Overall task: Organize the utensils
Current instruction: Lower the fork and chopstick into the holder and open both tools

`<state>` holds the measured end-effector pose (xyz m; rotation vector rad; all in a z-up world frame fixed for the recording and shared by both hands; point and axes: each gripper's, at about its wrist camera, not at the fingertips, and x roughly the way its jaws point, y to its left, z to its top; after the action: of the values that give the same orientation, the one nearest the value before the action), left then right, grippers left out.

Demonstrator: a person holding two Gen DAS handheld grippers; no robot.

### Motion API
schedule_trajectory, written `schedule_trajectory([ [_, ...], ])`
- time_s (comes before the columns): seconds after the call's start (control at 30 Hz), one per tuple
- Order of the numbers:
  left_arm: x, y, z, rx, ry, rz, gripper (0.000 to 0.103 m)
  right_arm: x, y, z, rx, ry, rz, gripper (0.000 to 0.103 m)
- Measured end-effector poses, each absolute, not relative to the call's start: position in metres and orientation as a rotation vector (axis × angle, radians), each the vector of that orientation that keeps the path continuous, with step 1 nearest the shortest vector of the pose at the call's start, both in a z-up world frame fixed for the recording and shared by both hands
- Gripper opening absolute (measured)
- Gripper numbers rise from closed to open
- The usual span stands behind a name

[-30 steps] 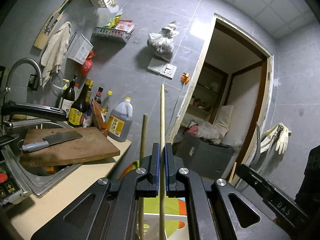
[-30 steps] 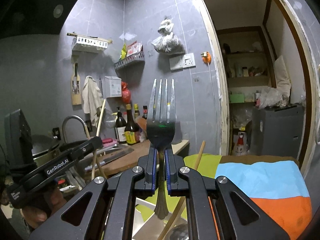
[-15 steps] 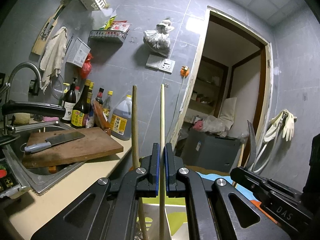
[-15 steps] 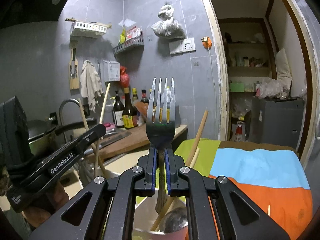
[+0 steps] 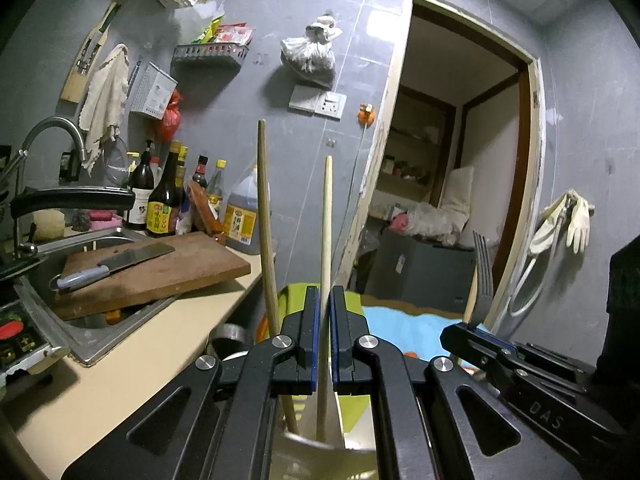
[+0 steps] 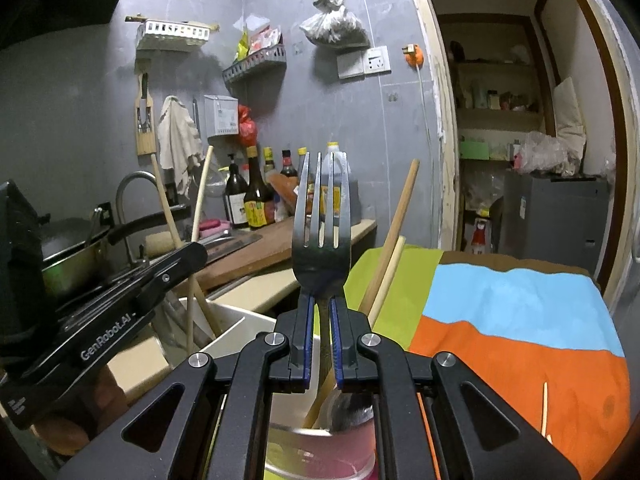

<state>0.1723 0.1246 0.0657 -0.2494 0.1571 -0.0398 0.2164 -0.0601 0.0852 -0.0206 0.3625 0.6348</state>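
Fork [image 6: 321, 236] stands upright, tines up, its neck pinched between the closed fingers of the right claw [image 6: 320, 336], with the handle running down toward a pinkish cup [image 6: 320, 454] whose rim shows just below (two wooden chopsticks [image 6: 390, 256] lean out of that cup to the right of the fork). The left claw [image 5: 325, 336] is clamped on a single chopstick [image 5: 326, 240], held nearly vertical, its lower end reaching into a pale container [image 5: 320, 458] under the fingers; a second chopstick [image 5: 266, 220] leans just to its left, apart from the fingers. From the left wrist view the fork appears again at the right, rising from the other claw's tip. Both cups sit on a cloth [image 6: 512, 312] of lime green, light blue and orange. Beyond it runs the beige bench [image 5: 120, 360] with a wooden cutting board [image 5: 160, 272] laid partly over the steel sink [image 5: 86, 330], a cleaver [image 5: 116, 264] resting on the board. Sauce bottles [image 5: 162, 196] stand against the grey tiled wall, beside the faucet [image 5: 52, 132].
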Motion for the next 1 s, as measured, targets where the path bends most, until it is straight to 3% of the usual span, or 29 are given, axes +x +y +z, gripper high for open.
schedule_trajectory([
  [0.3,0.170,0.126,0.061,-0.258,0.214,-0.051,0.003,0.213,-0.062,0.083,-0.025,0.370,0.639,0.010],
  [0.47,0.167,0.125,0.065,-0.242,0.213,-0.055,0.004,0.212,-0.065,0.084,-0.007,0.373,0.639,0.022],
  [0.57,0.165,0.125,0.068,-0.237,0.204,-0.056,0.006,0.209,-0.067,0.087,0.002,0.361,0.640,0.023],
  [0.87,0.156,0.126,0.080,-0.250,0.173,-0.073,0.025,0.200,-0.079,0.104,0.020,0.291,0.627,0.030],
  [1.0,0.151,0.124,0.087,-0.252,0.160,-0.067,0.039,0.194,-0.090,0.113,0.030,0.244,0.604,0.048],
])
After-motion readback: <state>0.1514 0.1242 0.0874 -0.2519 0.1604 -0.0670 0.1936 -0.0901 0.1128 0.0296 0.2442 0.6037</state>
